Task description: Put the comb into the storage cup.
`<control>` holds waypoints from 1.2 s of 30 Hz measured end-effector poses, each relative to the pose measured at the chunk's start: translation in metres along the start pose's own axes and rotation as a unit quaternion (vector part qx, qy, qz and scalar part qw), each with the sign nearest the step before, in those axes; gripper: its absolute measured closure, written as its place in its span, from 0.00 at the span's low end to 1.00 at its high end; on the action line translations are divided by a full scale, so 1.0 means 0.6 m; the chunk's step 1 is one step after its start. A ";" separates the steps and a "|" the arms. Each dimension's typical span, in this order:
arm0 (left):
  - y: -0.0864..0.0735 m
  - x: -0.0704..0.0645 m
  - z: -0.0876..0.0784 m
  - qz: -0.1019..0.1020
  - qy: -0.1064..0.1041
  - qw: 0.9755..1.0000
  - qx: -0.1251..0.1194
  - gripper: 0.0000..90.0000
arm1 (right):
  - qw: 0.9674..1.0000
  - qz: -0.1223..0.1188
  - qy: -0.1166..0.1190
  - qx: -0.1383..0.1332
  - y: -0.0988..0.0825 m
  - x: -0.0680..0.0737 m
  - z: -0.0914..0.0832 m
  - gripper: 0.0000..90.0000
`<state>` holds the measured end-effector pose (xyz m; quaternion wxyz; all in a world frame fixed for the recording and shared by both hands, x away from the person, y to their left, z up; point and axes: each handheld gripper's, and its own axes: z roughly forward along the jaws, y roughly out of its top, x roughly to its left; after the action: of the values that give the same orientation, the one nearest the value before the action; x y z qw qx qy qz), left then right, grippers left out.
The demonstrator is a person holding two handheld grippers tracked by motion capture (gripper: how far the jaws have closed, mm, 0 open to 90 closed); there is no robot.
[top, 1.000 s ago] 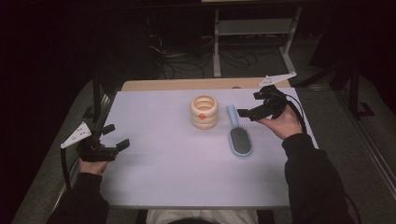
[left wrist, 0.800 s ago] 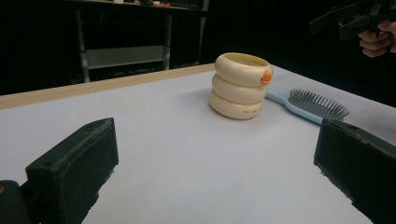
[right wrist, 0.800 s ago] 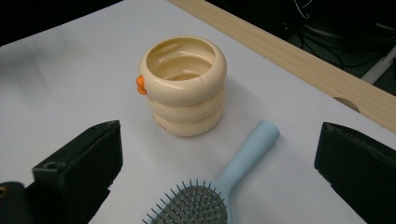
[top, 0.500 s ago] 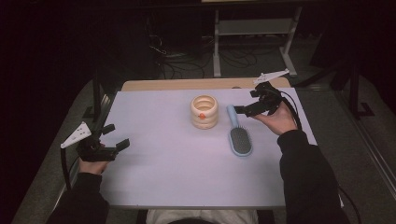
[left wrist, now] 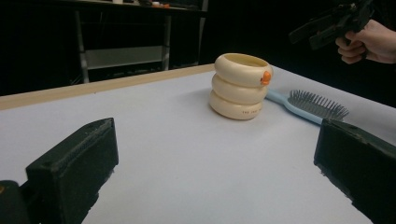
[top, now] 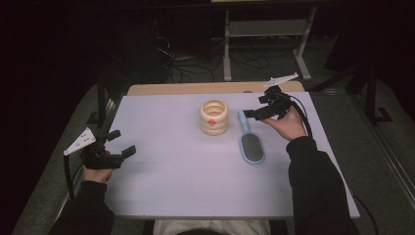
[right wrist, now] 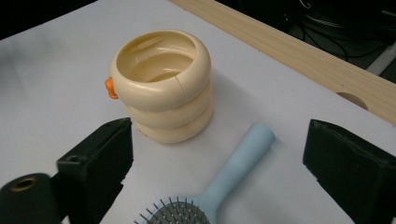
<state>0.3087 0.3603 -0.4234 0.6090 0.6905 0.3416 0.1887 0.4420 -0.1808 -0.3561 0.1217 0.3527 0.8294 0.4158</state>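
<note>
Hairbrush [top: 251, 146] — pale blue, lying flat on the white table [top: 171, 186], bristles up, in the right half and nearer the far edge than the near one. Its handle points toward the far edge; its oval head lies toward the person. Just to the left of the handle stands a cream cup [top: 214, 117] built like three stacked rings, upright, with a small orange knob on its side; cup and handle are close, but not touching as far as the right gripper view shows.

Right gripper [top: 250, 113] — held in the right hand [top: 286, 125] above the table near the far right corner, pointing left toward the brush handle and cup. Its jaws have just been closing a little but stand wide apart, nothing between the pads. In its own view the handle end lies below and between the two jaws, not touched.

Left gripper [top: 122, 143] — in the left hand [top: 95, 171] at the left edge of the table, low over the surface, well apart from brush and cup. Jaws wide apart, empty.
</note>
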 end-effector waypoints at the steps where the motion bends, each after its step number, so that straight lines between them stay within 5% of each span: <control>1: 0.000 0.000 0.000 0.000 0.000 1.000 0.000 0.00 | 1.000 0.000 -0.001 0.000 0.000 -0.002 0.002 0.11; 13: 0.000 0.003 0.001 0.001 -0.001 1.000 0.002 0.00 | 1.000 0.020 0.011 0.008 -0.013 -0.023 0.038 0.30; 21: 0.000 0.003 0.002 0.000 -0.002 1.000 0.001 0.00 | 0.999 0.010 -0.017 0.027 -0.018 -0.027 0.061 0.43; 36: -0.001 0.003 0.004 -0.001 -0.002 1.000 0.003 0.00 | 0.998 0.021 -0.001 0.061 -0.027 -0.034 0.091 0.82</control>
<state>0.3113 0.3600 -0.4244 0.6081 0.6923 0.3411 0.1860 0.4759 -0.1682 -0.4051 0.0916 0.3774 0.8455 0.3665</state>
